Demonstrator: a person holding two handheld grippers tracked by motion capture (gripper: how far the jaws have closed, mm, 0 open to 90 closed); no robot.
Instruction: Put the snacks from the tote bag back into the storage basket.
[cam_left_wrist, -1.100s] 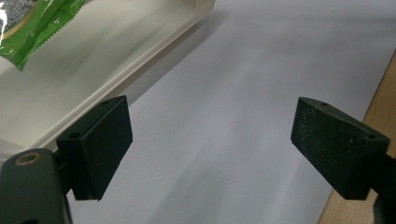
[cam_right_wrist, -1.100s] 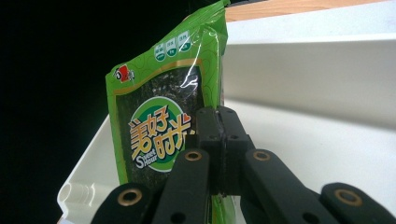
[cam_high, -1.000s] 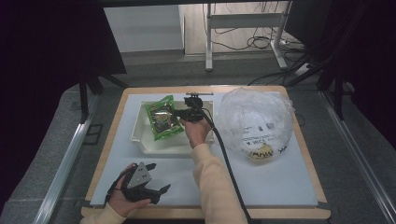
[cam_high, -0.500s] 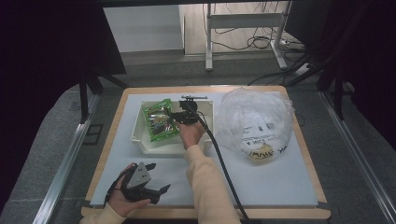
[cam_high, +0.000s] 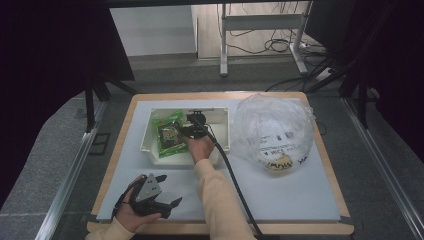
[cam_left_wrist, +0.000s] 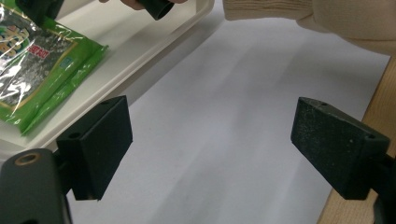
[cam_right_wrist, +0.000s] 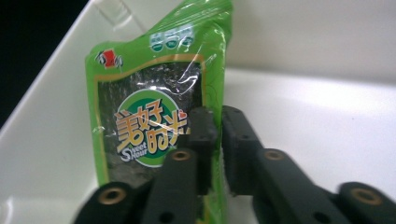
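A green seaweed snack packet (cam_high: 170, 135) lies in the left part of a white tray (cam_high: 146, 136). In the right gripper view the packet (cam_right_wrist: 149, 116) leans against the tray's wall (cam_right_wrist: 46, 121). My right gripper (cam_right_wrist: 218, 116) points down into the tray (cam_high: 186, 132), and its jaws have just been opening. They stand a narrow gap apart, with the packet's right edge still between them. My left gripper (cam_high: 171, 190) rests near the table's front edge, held in a hand. Its jaws (cam_left_wrist: 210, 144) stand wide open over bare white mat, with nothing between them.
A large crumpled clear plastic bag (cam_high: 272, 132) with packets inside sits right of the tray. A white mat (cam_high: 300, 195) covers the wooden tabletop (cam_high: 345, 200). The right gripper's cable (cam_high: 235, 180) trails back along the beige sleeve (cam_high: 215, 195).
The right gripper has come down and leftward into the tray with the packet, which now lies lower in the tray. The left gripper has kept still.
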